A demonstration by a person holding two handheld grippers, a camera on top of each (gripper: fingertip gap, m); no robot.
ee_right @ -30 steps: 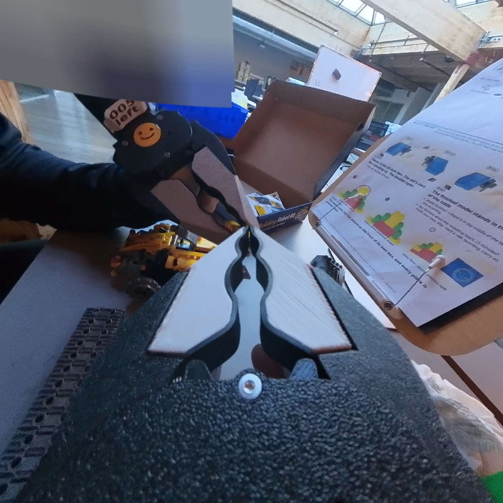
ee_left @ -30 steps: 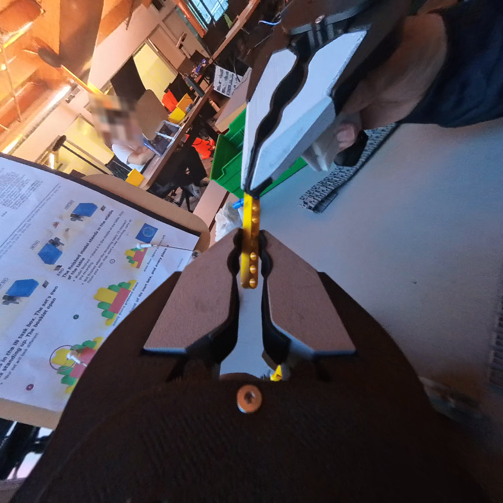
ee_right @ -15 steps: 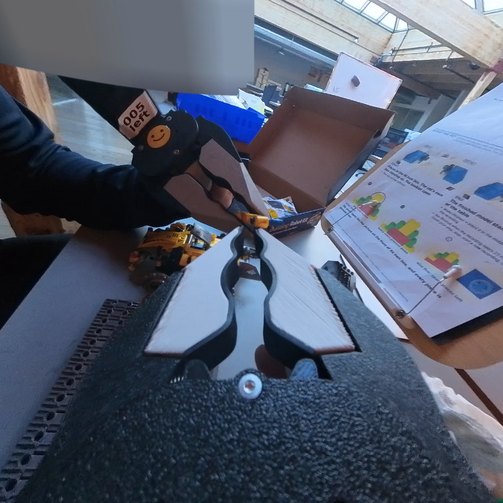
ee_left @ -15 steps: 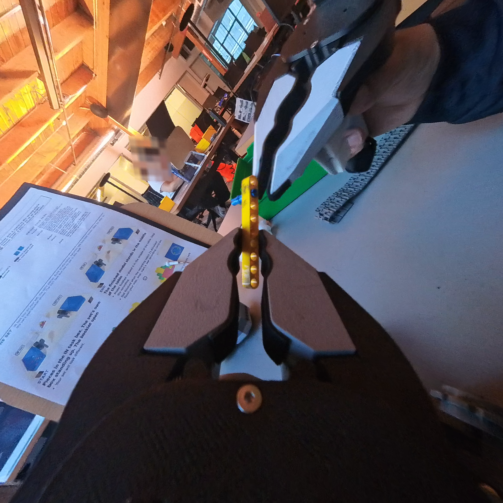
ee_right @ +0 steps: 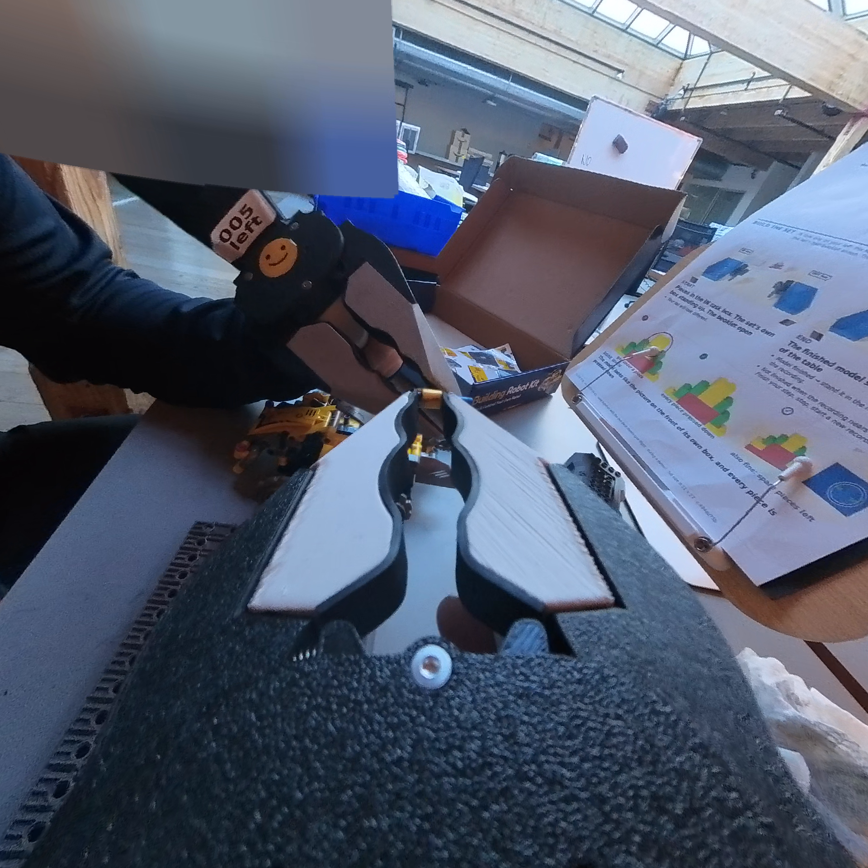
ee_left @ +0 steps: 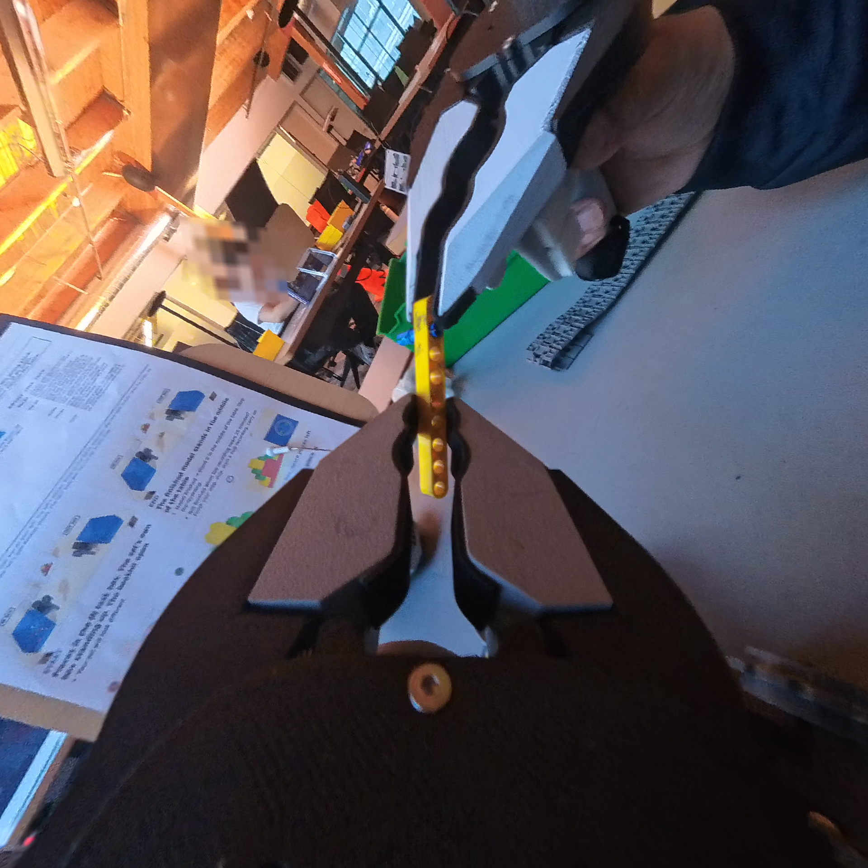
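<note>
Between both grippers' fingers (ee_left: 507,526): yellow beam (ee_left: 431,422)

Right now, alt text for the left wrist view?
Left gripper shut on a yellow beam held upright over a grey table. The right gripper meets the beam's far end, beside a printed sheet on a stand.
</note>
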